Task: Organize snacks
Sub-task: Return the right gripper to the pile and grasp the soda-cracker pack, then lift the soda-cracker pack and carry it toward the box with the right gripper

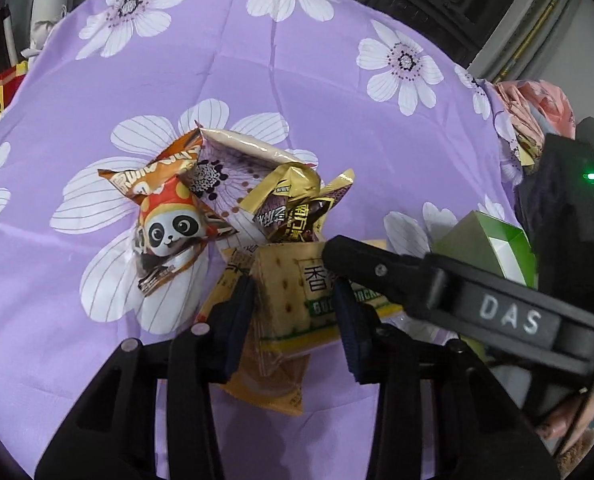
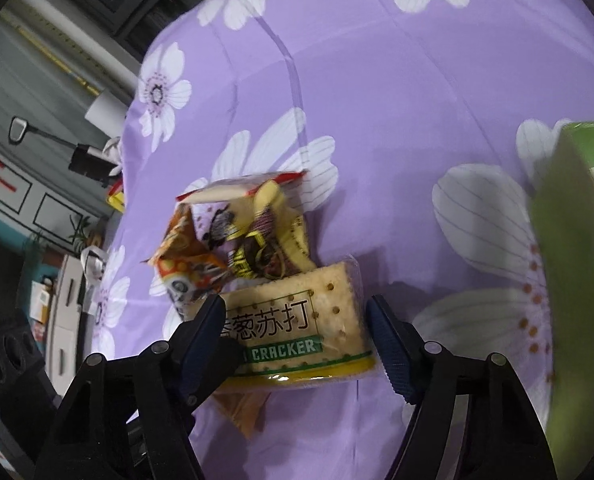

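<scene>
Snack packets in crinkled foil and glossy plastic lie heaped on a surface draped with a smooth lilac cloth printed with large white flowers [image 1: 257, 60]. Nearest the cameras sits a flat rectangular clear-wrapped soda cracker pack [image 1: 287, 292], pale biscuit colour with pinholes, green band and yellow edge; it rests on a flat orange sachet [image 1: 273, 388]. Just beyond, to the left, lies a puffy orange packet printed with a cartoon panda [image 1: 169, 232]; behind it an orange-brown twisted wrapper [image 1: 157, 168], a cream pillow-shaped bag [image 1: 241, 148], and gold-and-brown foil wrappers [image 1: 297, 204] crumpled together. A matte green cardboard box [image 1: 493, 244] stands at the right, just apart from the heap.

Left gripper [image 1: 293, 308], black with ribbed dark-blue pads, tilts steeply downward; its jaws stand narrow, straddling the cracker pack's near-left part, with the pads apparently pressing its wrap. Right gripper [image 2: 293, 320] also tilts downward, reaching in from the right; its jaws are moderately wide, set either side of the same cracker pack [image 2: 297, 324], the left pad touching it and the right pad just clear.
</scene>
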Motion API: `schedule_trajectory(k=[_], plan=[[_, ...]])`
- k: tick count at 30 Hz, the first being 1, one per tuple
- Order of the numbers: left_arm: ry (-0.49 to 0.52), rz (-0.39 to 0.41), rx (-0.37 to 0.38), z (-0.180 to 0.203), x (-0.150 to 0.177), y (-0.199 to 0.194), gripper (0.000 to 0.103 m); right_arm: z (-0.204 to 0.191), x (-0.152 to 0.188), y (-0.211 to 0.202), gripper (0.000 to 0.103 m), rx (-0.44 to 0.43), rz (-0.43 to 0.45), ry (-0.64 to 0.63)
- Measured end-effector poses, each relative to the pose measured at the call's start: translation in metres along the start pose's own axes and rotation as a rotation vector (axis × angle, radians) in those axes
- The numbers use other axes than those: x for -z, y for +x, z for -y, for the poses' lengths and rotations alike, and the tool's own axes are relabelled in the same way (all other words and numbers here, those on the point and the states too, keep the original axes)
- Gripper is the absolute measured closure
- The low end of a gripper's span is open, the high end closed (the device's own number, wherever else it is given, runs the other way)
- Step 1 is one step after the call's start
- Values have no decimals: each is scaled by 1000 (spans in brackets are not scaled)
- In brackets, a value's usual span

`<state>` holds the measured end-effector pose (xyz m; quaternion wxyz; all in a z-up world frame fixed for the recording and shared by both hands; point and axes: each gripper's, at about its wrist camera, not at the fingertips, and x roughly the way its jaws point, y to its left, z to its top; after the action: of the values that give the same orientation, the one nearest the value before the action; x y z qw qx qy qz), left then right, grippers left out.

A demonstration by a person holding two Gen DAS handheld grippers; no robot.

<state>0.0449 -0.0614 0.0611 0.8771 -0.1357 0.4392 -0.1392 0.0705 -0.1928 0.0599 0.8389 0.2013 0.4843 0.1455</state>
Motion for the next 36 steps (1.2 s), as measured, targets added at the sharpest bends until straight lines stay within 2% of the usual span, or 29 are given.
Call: schedule_trajectory(k=[7, 14, 16, 25, 30, 36], plan=[[0, 53, 29, 0, 12, -28, 60, -22, 13, -25, 28, 27, 64, -58], [25, 112, 47, 8, 26, -49, 59, -38, 35, -49, 28, 52, 183, -106], [31, 125, 47, 10, 31, -52, 59, -43, 39, -52, 28, 73, 193, -132], [71, 173, 80, 16, 46, -66, 59, -44, 61, -72, 28, 83, 284, -116], [50, 186, 93, 12, 53, -73, 59, -52, 72, -78, 28, 89, 319, -141], [54, 195, 80, 9, 61, -77, 58, -56, 79, -75, 28, 77, 310, -148]])
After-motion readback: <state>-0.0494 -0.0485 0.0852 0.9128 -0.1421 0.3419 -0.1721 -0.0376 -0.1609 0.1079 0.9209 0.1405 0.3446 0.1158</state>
